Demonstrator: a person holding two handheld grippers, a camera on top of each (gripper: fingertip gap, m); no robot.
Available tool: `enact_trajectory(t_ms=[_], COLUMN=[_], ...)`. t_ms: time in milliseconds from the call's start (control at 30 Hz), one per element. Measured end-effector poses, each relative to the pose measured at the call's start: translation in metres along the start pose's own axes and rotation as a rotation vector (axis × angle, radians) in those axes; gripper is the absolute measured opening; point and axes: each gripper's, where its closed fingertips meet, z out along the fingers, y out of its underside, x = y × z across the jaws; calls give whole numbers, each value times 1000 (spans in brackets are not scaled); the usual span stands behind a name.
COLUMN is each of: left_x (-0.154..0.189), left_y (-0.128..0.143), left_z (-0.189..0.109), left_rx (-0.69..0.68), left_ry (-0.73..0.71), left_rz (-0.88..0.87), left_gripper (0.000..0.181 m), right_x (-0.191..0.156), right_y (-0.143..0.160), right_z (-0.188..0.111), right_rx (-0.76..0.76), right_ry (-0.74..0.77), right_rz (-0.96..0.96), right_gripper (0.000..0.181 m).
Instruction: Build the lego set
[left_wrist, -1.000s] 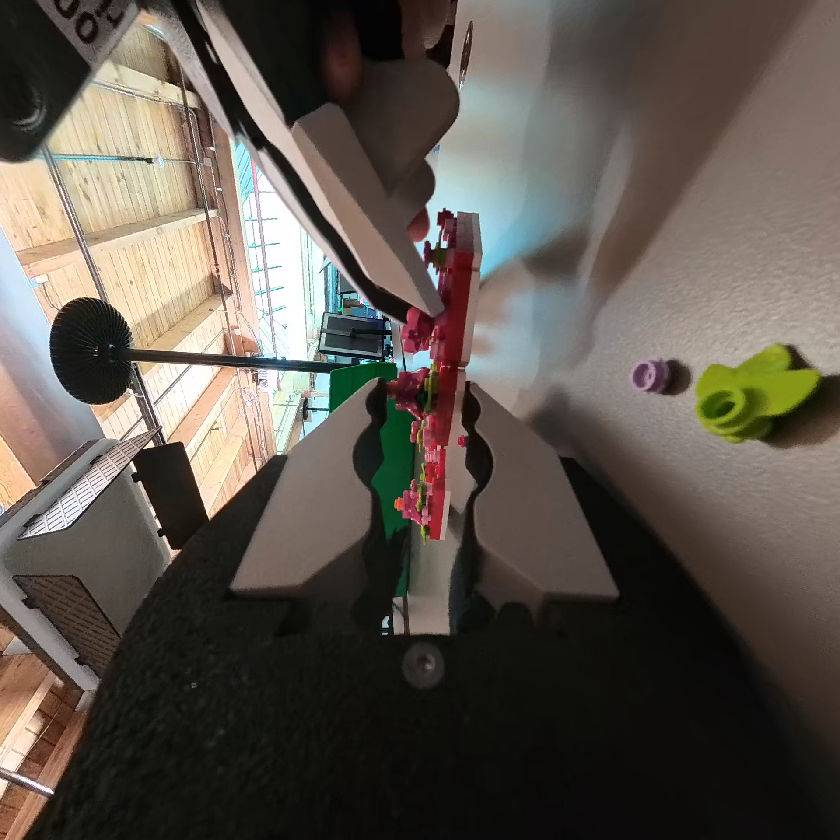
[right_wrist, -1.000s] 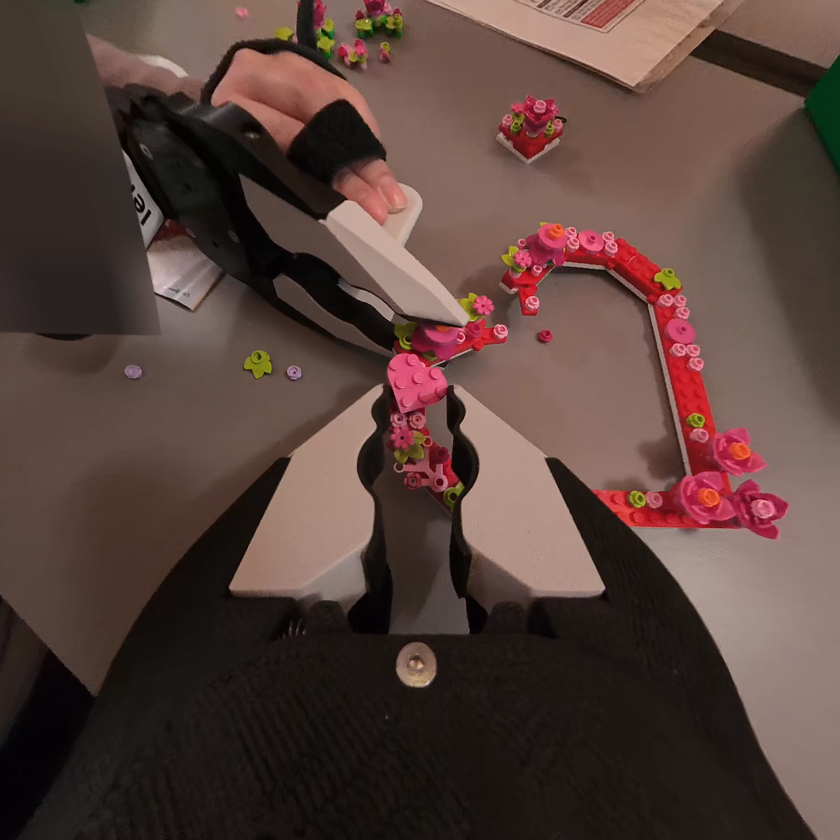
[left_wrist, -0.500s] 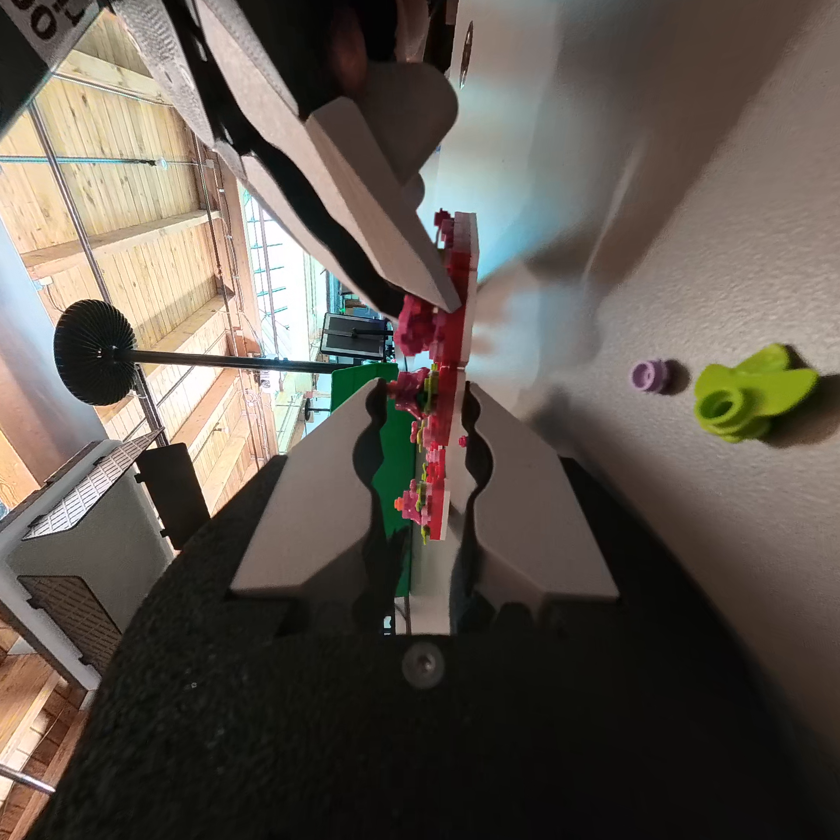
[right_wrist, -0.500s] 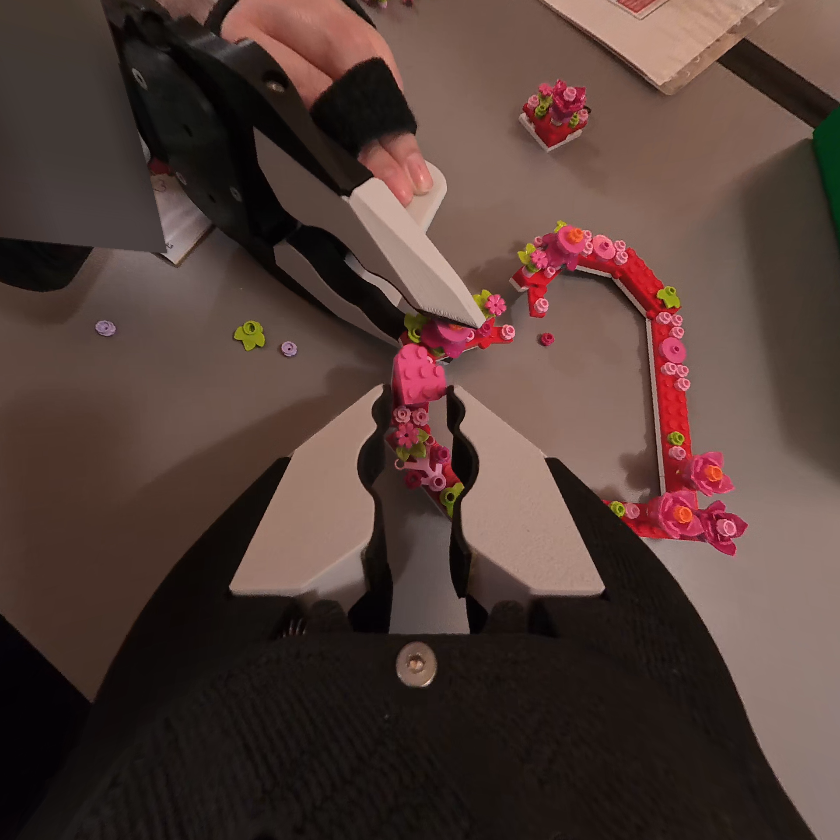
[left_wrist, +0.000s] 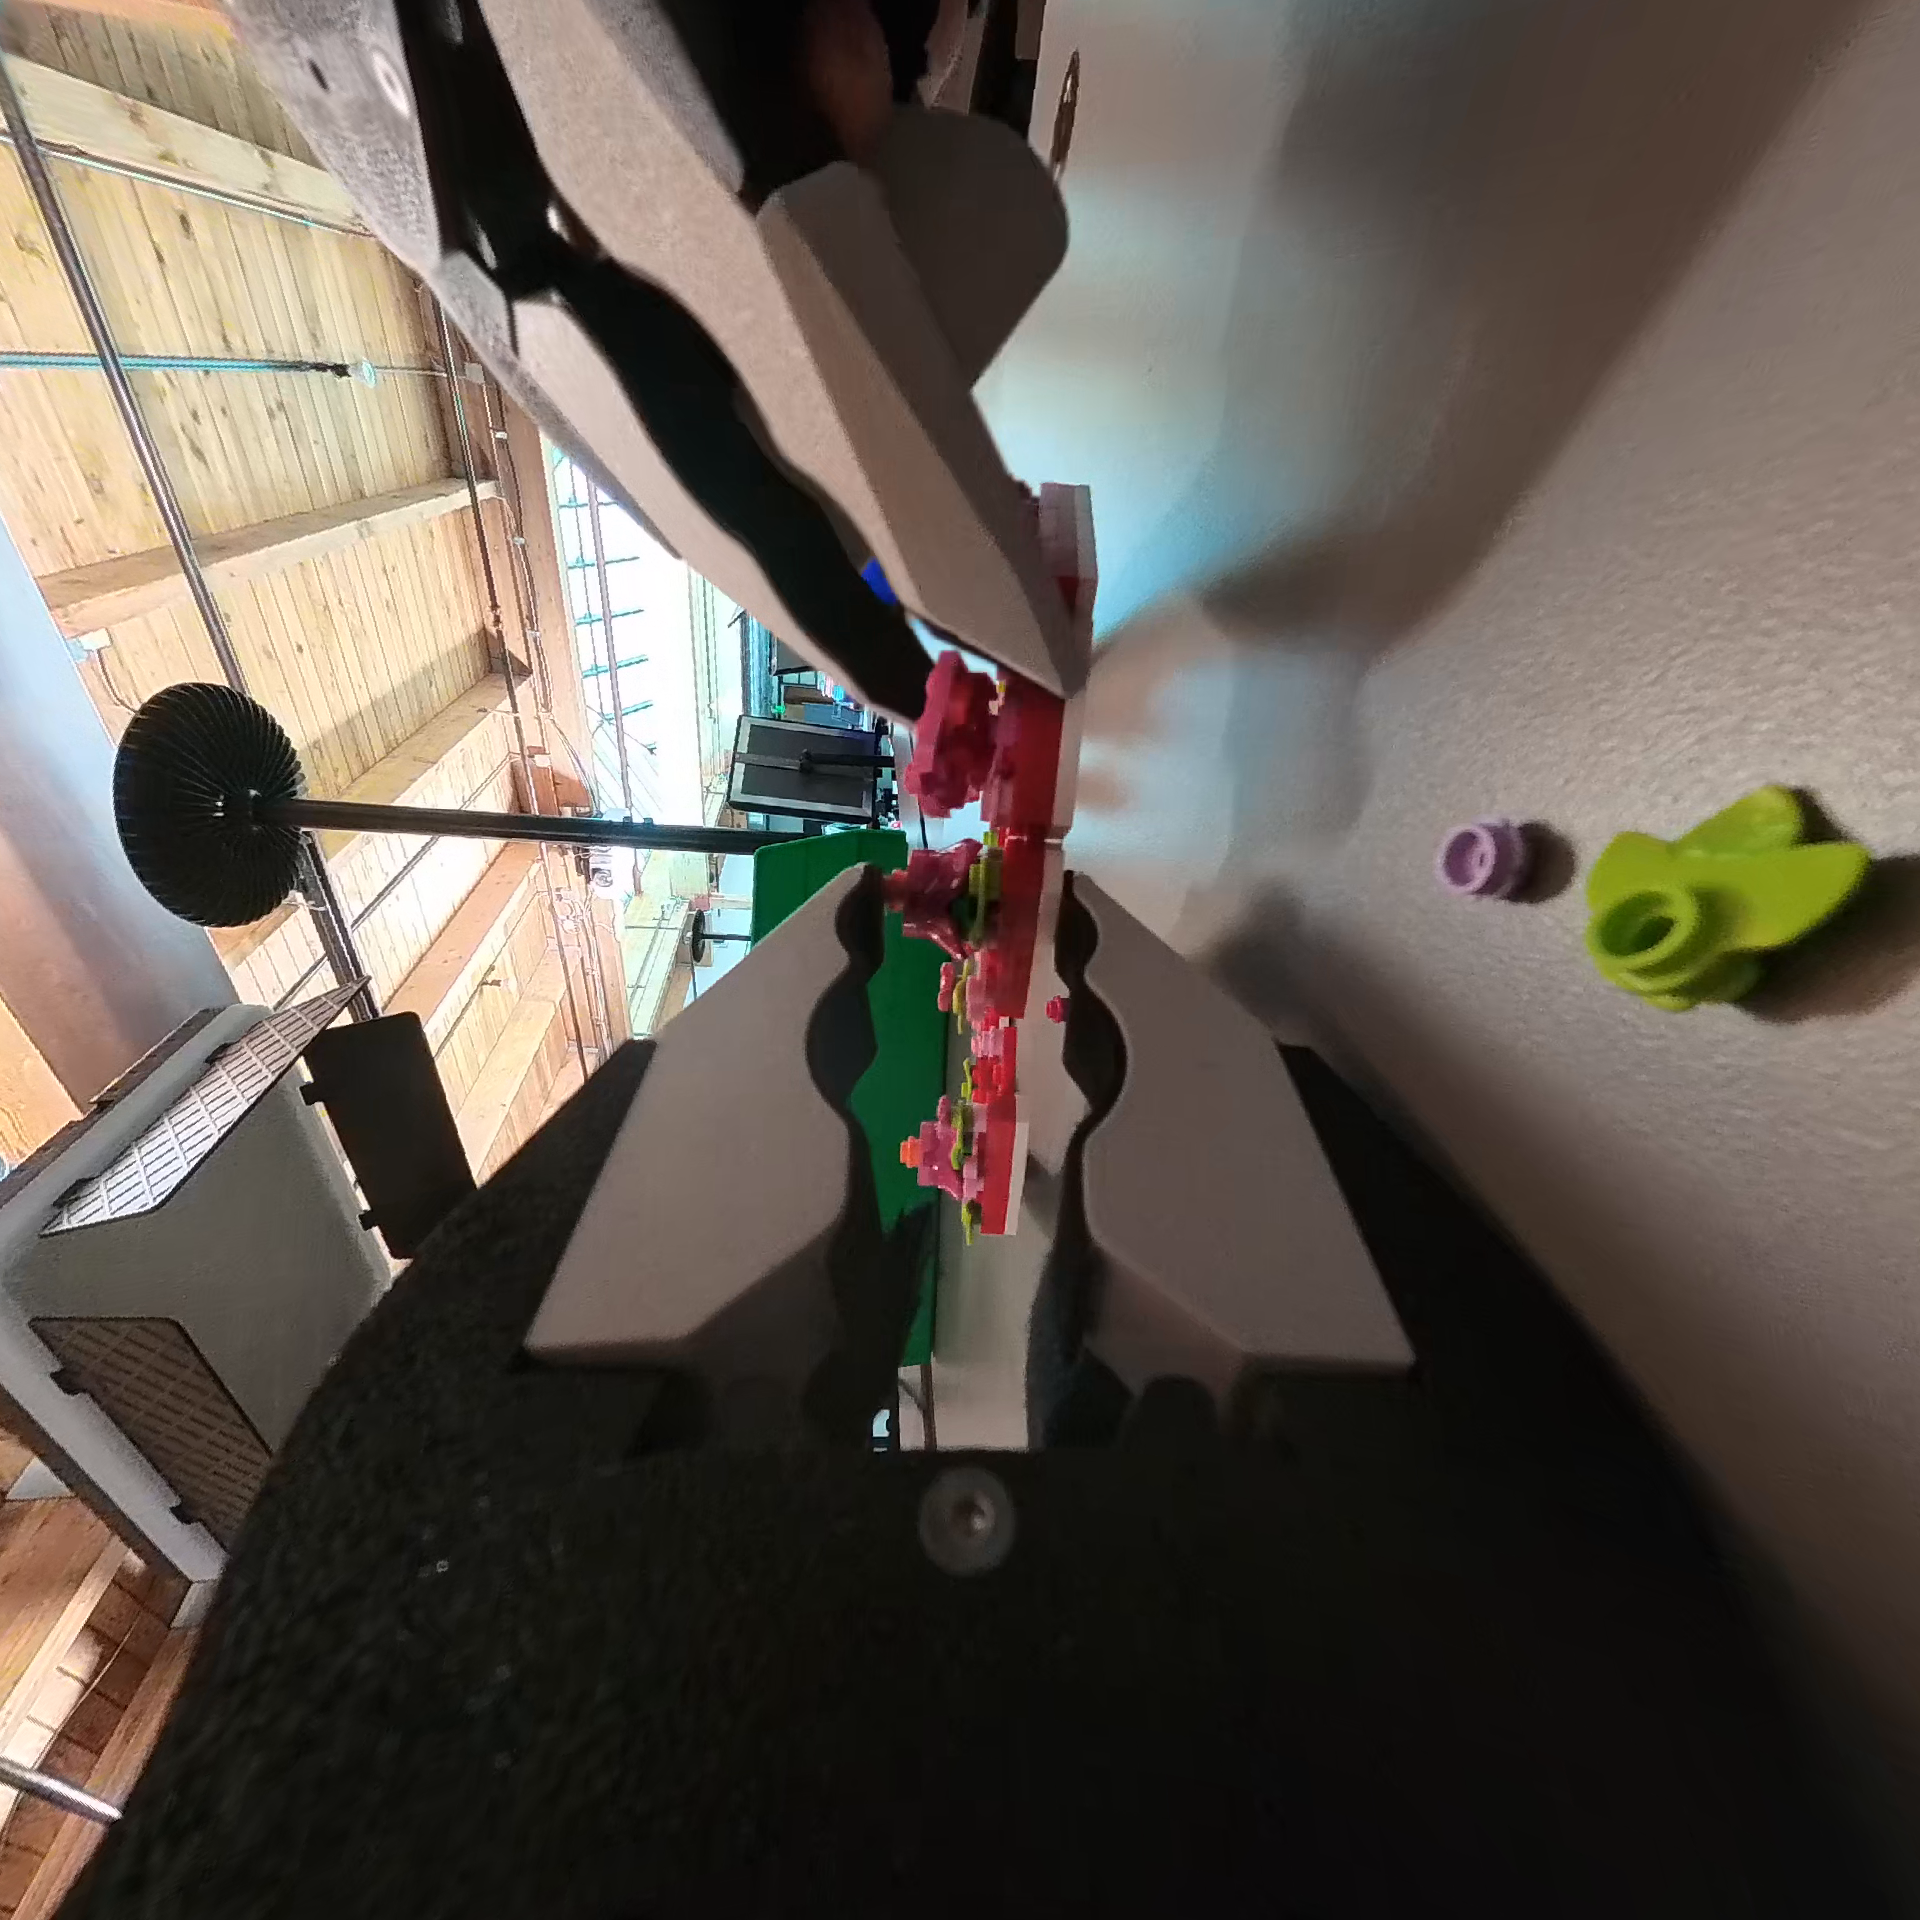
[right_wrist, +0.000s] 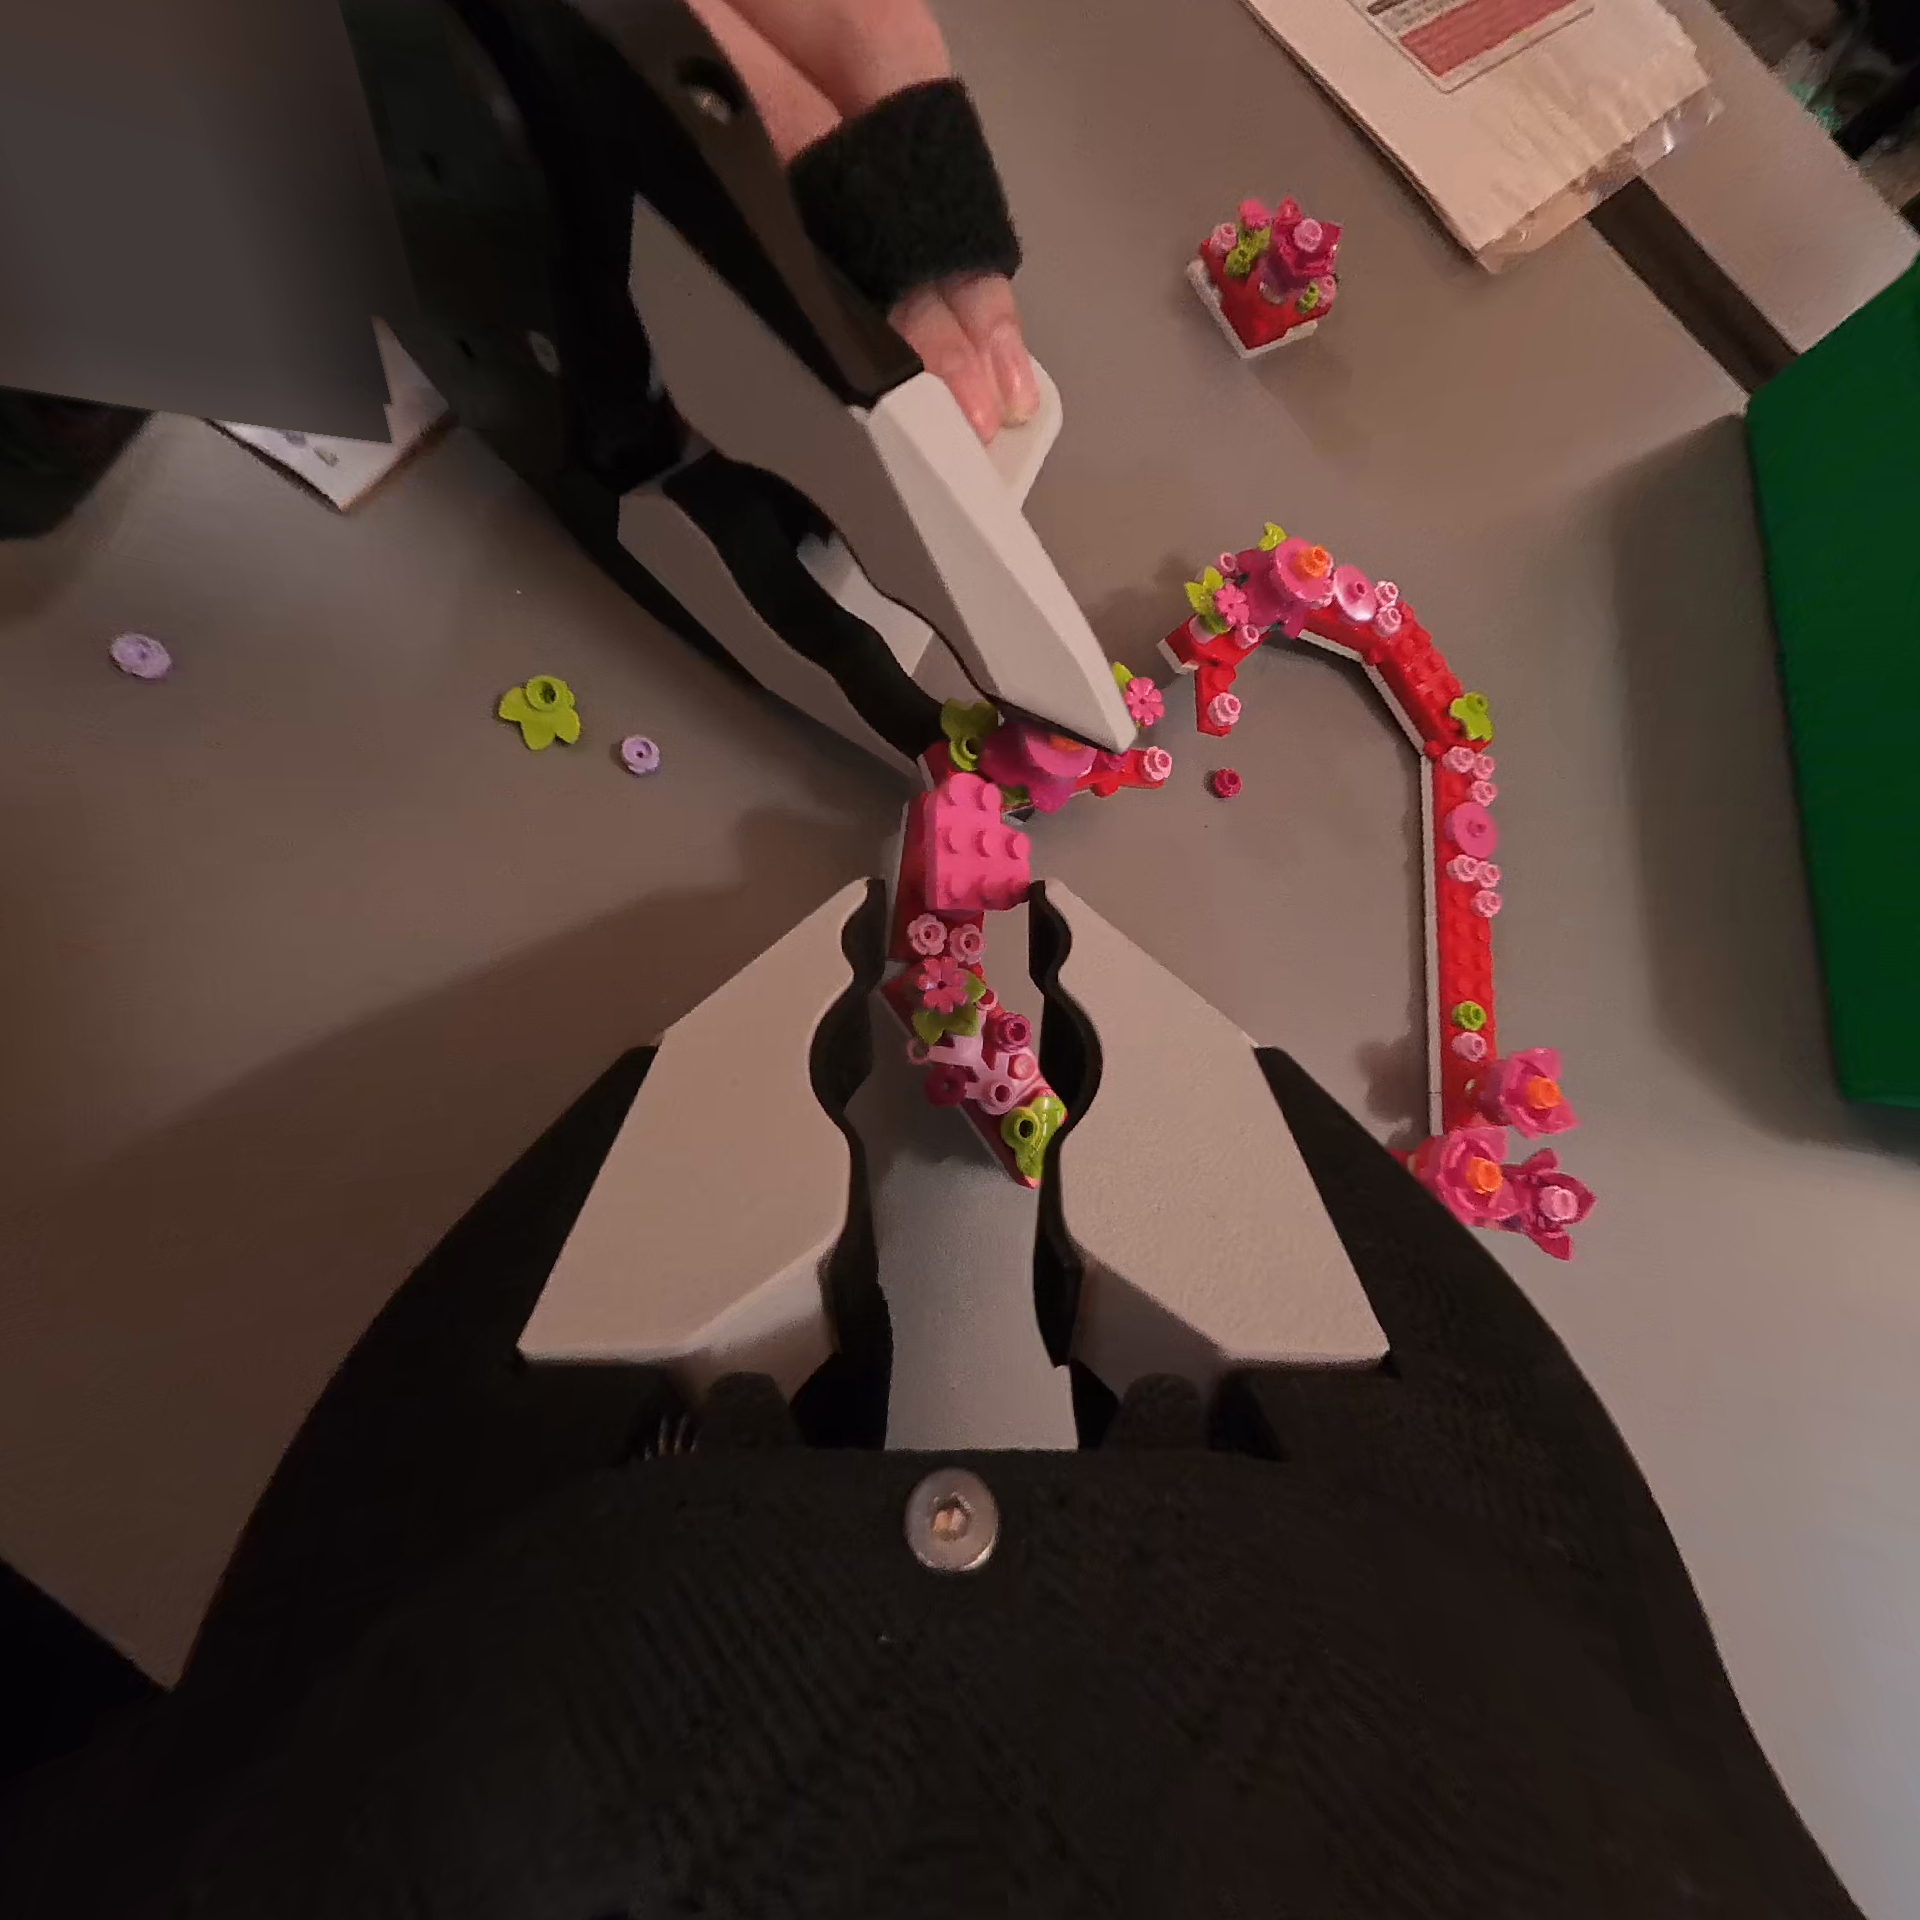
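Observation:
A red curved lego strip (right_wrist: 977, 1070) with pink flowers and a pink heart brick (right_wrist: 961, 852) lies between my right gripper's (right_wrist: 951, 894) fingers, which are shut on its sides. My left gripper (right_wrist: 1018, 753), held by a hand, comes in from the upper left and is shut on the strip's far end at a pink flower. In the left wrist view the strip (left_wrist: 1013, 1039) shows edge-on between my left gripper's (left_wrist: 966, 883) fingers, with my right gripper (left_wrist: 992, 696) above it. The larger red half of the heart frame (right_wrist: 1455, 831) lies on the grey table to the right.
A lime leaf piece (right_wrist: 540, 712) (left_wrist: 1714, 904) and lilac studs (right_wrist: 641, 753) (left_wrist: 1486, 857) lie to the left. A dark pink stud (right_wrist: 1226, 781) sits inside the heart. A small red flower block (right_wrist: 1262, 275), a paper bag (right_wrist: 1475, 104) and a green box (right_wrist: 1839, 727) stand farther off. Less than 4 cm separates the two grippers' tips.
Both grippers have kept their hold on the strip. The left gripper has tilted steeper, and the right gripper has come closer over the strip's far end.

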Motion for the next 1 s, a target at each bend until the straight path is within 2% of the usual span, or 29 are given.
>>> enact_trajectory(t_ms=[200,700,1000], left_x=[0,1,1], left_y=[0,0,0], left_z=[0,0,0], left_rx=[0,-2,-3], left_ry=[0,4,7], left_rz=[-2,-4,-6], left_gripper=[30,30,30], right_x=[-3,2,3], right_y=[7,8,7], right_z=[4,3,5], right_rx=[-82,-234,-239], right_ry=[105,363,427], right_rz=[-194,-630,-683], right_gripper=[33,33,32])
